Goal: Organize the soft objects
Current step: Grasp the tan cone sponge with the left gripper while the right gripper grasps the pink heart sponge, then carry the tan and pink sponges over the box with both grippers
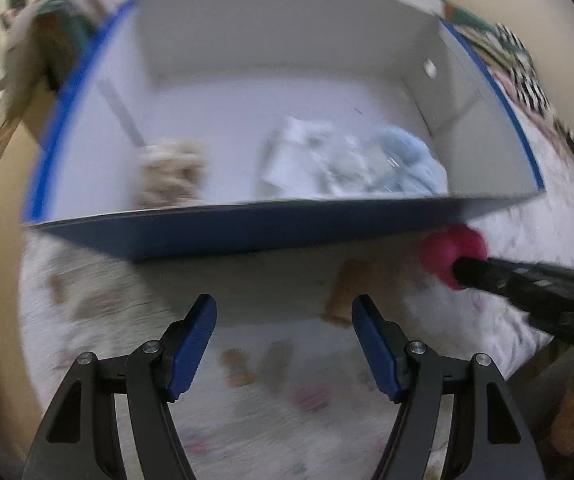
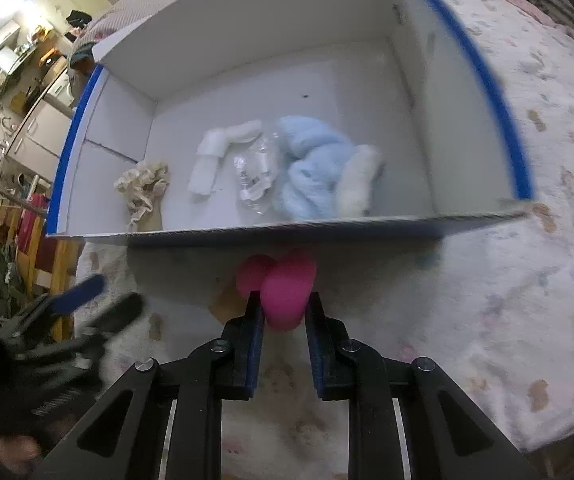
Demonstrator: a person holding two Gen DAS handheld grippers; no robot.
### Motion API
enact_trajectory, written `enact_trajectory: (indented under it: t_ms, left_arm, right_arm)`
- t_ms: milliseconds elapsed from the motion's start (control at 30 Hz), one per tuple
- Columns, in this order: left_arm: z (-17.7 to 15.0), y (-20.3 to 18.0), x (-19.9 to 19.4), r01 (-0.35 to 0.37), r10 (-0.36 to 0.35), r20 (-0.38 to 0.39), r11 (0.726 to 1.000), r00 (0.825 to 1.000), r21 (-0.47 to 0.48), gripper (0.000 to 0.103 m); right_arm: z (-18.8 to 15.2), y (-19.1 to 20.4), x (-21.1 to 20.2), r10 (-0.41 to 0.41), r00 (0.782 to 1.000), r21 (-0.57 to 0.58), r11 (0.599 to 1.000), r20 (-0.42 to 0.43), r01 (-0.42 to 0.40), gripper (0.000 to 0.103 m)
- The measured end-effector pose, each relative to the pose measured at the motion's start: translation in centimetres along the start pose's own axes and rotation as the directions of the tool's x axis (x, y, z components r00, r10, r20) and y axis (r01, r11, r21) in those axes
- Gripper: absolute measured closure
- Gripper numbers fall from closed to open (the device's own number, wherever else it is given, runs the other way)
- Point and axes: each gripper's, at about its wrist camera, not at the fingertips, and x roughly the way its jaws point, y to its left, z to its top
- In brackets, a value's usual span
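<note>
A white box with blue outer walls (image 1: 191,236) (image 2: 479,60) stands on a bed. Inside lie a light blue plush (image 2: 311,168) (image 1: 411,164), a white fluffy piece (image 2: 357,186), a white sock-like roll (image 2: 219,152), a clear plastic wrapper (image 2: 255,176) (image 1: 311,156) and a beige crumpled fabric (image 2: 143,186) (image 1: 171,172). My right gripper (image 2: 283,312) is shut on a pink soft object (image 2: 283,288) (image 1: 453,254), held just outside the box's near wall. My left gripper (image 1: 283,344) is open and empty, in front of the box; it also shows in the right wrist view (image 2: 99,300).
The bed cover (image 2: 527,280) is white with small pastel prints. A wooden rack (image 2: 47,248) and kitchen furniture (image 2: 43,112) lie off to the left of the bed. A checkered cloth (image 1: 523,72) lies beyond the box's right side.
</note>
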Motion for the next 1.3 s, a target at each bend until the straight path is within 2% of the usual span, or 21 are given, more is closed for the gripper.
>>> enact_trajectory:
  t_ms: [133,200,233,267,367,400,467,600,833,1000,1167,1300]
  left_arm:
    - [0.6,-2.6,2.8,0.092,-0.089,-0.058,0.995,0.994,0.048,0.04]
    - [0.9,-3.0,3.9,0.136,-0.133,-0.083,0.99,0.988,0.026,0.051]
    - [1.0,-3.0,4.5,0.151,-0.149,-0.096,0.989,0.984,0.007,0.066]
    - [1.0,-2.8,5.2,0.162,-0.162,-0.113,0.987,0.98,-0.013,0.074]
    - [0.9,-2.1,6.0,0.142,-0.145,-0.11,0.989,0.983,-0.033,0.085]
    - [0.9,-1.9,6.0,0.153,-0.156,-0.111,0.988,0.981,-0.036,0.086]
    - [1.0,-1.5,5.8,0.195,-0.201,-0.114,0.979,0.973,-0.063,0.095]
    - [0.8,-0.7,5.4,0.246,-0.259,-0.115,0.963,0.959,-0.11,0.096]
    - [0.3,0.2,3.6,0.24,-0.252,-0.092,0.963,0.963,-0.122,0.097]
    - [-1.1,0.2,1.1,0.188,-0.194,-0.066,0.979,0.979,-0.08,0.097]
    - [-1.9,1.0,-1.4,0.189,-0.191,-0.03,0.98,0.981,-0.065,0.097]
    - [-2.5,2.0,-4.0,0.149,-0.147,0.026,0.986,0.989,-0.07,0.097]
  right_arm:
    - [-0.5,-1.4,-1.9,-0.002,1.0,0.025,1.0,0.028,0.001,0.081]
    - [-0.7,-1.9,-2.4,0.0,0.999,0.042,0.999,0.039,-0.002,0.081]
    - [-0.8,-2.0,-2.5,0.0,0.999,0.05,0.999,0.044,-0.003,0.081]
    - [-0.9,-2.3,-2.8,0.003,0.999,0.058,0.998,0.047,-0.006,0.081]
    - [-1.1,-2.7,-3.6,0.008,0.998,0.065,0.998,0.057,-0.012,0.081]
    - [-1.2,-2.7,-3.9,0.011,0.998,0.066,0.998,0.058,-0.014,0.081]
    - [-1.3,-2.6,-4.2,0.015,0.998,0.062,0.998,0.059,-0.018,0.081]
    - [-1.2,-1.8,-3.9,0.023,0.998,0.043,0.999,0.055,-0.025,0.081]
    - [-1.3,-1.0,-3.2,0.019,0.999,0.019,1.0,0.038,-0.02,0.081]
    - [-1.4,-0.6,-3.6,0.036,0.998,0.014,0.999,0.047,-0.036,0.081]
    - [-1.7,0.5,-4.1,0.07,0.996,-0.01,0.997,0.054,-0.07,0.081]
    - [-1.6,2.5,-5.0,0.099,0.993,-0.055,0.994,0.068,-0.096,0.081]
